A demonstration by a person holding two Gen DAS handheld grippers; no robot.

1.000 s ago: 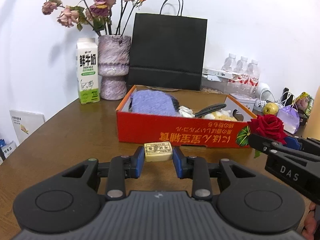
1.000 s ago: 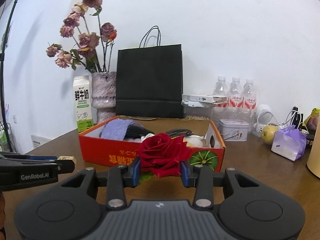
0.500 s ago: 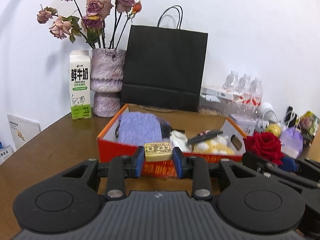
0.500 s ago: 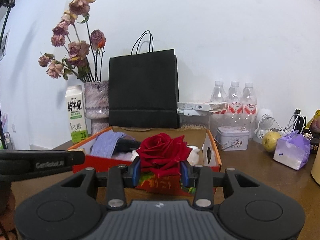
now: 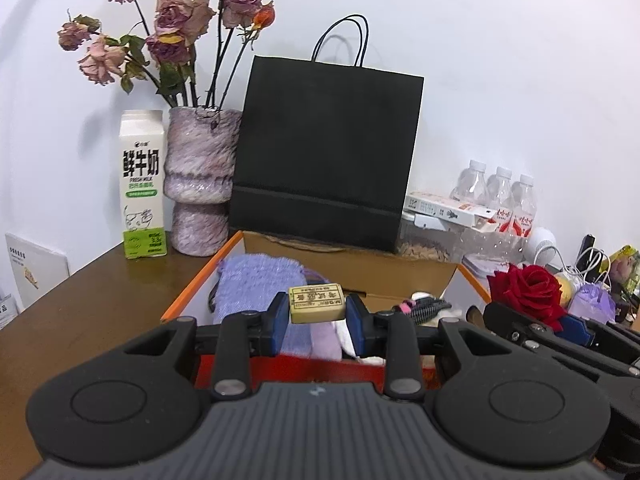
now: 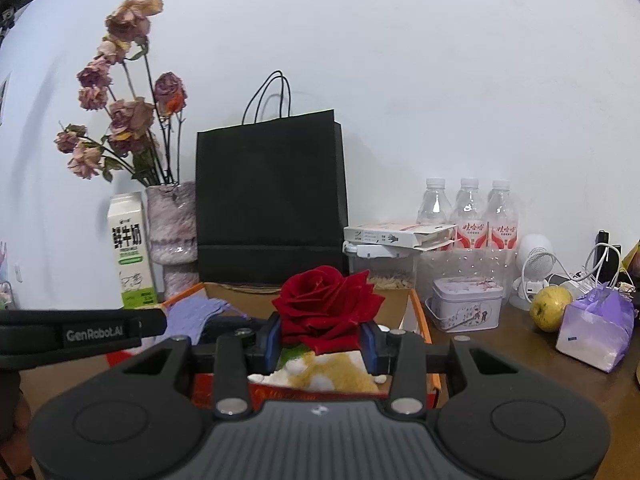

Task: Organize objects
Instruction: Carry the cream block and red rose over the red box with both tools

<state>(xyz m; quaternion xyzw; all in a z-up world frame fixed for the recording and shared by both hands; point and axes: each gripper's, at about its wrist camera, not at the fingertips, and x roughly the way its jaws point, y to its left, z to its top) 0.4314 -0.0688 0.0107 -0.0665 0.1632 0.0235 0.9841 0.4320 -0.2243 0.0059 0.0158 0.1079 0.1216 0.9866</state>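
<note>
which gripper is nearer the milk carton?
Left. The left gripper, holding a small eraser, sits on the milk carton side of the box; the right gripper, holding a red rose, is farther from it.

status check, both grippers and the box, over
Left gripper shut on eraser, over the box. Right gripper shut on rose, also over box. Box holds purple cloth; nothing blocking the drop.
</note>
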